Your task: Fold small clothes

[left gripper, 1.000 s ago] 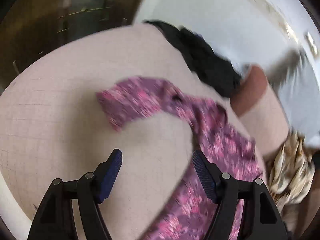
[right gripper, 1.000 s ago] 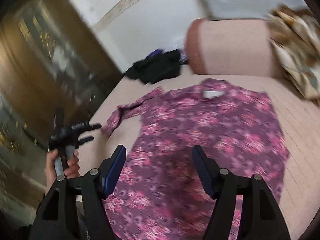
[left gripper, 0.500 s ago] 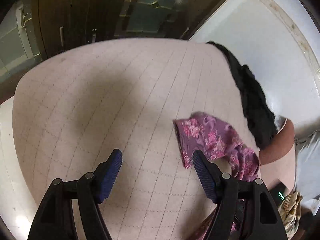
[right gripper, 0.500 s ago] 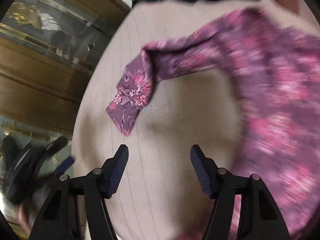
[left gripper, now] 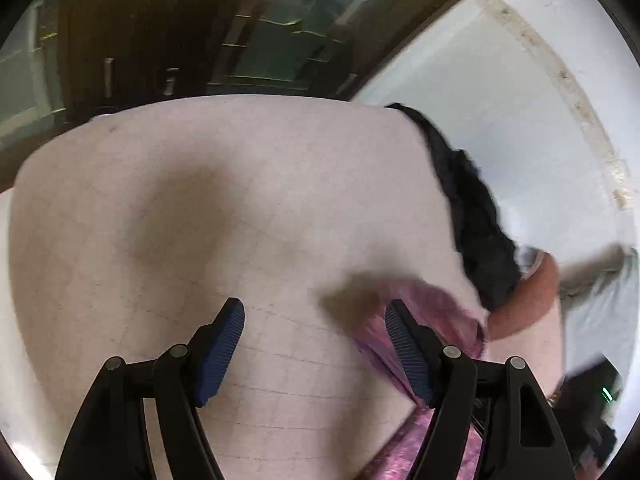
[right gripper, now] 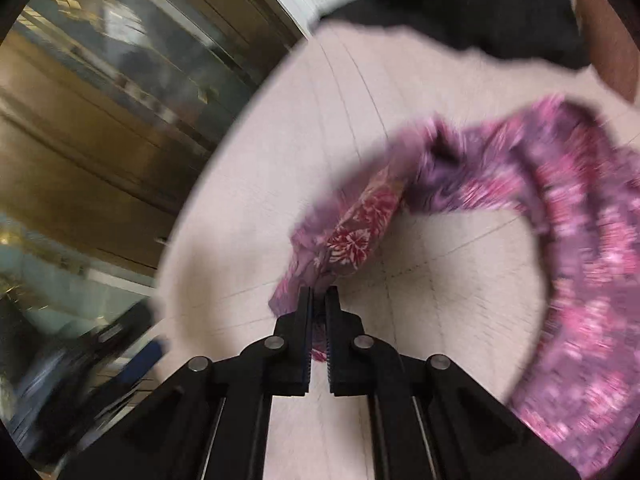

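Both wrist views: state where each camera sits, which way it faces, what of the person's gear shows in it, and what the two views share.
Left wrist view: sits on the left gripper, looking down over its open blue-padded fingers at the pink quilted bed; the blurred right gripper shows at the right edge.
Right wrist view: sits on the right gripper, looking down along its fingers, shut on the sleeve end of the purple floral shirt.
Shared: the bed, the shirt, the black garment and the wooden glass-fronted cabinet.
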`<state>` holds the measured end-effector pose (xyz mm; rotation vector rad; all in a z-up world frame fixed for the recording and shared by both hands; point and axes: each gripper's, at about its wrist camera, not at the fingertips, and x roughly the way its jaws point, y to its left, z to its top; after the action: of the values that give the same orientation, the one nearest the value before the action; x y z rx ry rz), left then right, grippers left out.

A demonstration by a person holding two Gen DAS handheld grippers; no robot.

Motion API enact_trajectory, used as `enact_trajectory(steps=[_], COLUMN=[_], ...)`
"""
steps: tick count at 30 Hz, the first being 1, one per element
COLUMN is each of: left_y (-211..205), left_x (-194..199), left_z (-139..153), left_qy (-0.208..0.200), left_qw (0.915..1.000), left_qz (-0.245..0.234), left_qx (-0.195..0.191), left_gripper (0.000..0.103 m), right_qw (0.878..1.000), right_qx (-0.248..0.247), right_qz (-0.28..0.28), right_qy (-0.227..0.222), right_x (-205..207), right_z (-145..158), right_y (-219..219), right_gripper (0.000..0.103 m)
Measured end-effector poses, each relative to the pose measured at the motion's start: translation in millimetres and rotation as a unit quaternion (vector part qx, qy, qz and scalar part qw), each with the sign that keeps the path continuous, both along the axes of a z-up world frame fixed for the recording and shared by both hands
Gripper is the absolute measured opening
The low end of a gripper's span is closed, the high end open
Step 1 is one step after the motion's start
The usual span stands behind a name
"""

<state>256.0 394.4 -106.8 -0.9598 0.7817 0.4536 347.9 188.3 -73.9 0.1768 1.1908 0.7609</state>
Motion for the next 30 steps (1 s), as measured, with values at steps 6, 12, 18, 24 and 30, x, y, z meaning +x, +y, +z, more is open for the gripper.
enact_trajectory(steps=[6,12,18,24,30], left_y=[-41.1,-110.7,-164.6,-211.0,-220.3], left_x=[18.3,58.7,75.3,81.1,86.9], left_z=[20.8,3.3,-17.8,-28.3,-43.3], left_qy=[-0.035,-0.03,-0.006,0.014,0.03], left_qw=[0.9959,0.9733,0.9518,0.9374,0.9346], left_qz=[-0.076,-0.225,-0.296,-0.342,-0.348], left_qx=[0.035,-0.034,-0.081,-0.064,-0.066], left_gripper=[0.077,0.077,0.077,0.077,0.077], right_qw=[0.997,0.995,0.987,0.981,0.98], right_qx=[0.047,0.041,0.064,0.07,-0.02], right_qz=[-0.004,-0.059,-0.141,-0.182,-0.196], right_qy=[-0.06,-0.075,-0.033,-0.012,-0.021], right_x=[-53.6,-81.0,-108.6,-136.3,-144.3], right_z=[84.6,88.1,41.6,3.9,-23.3], right_y=[-110.5,-213.0,-316.4,-370.5,-409.4], right_gripper=[0.005,0.005,0.005,0.005,0.005])
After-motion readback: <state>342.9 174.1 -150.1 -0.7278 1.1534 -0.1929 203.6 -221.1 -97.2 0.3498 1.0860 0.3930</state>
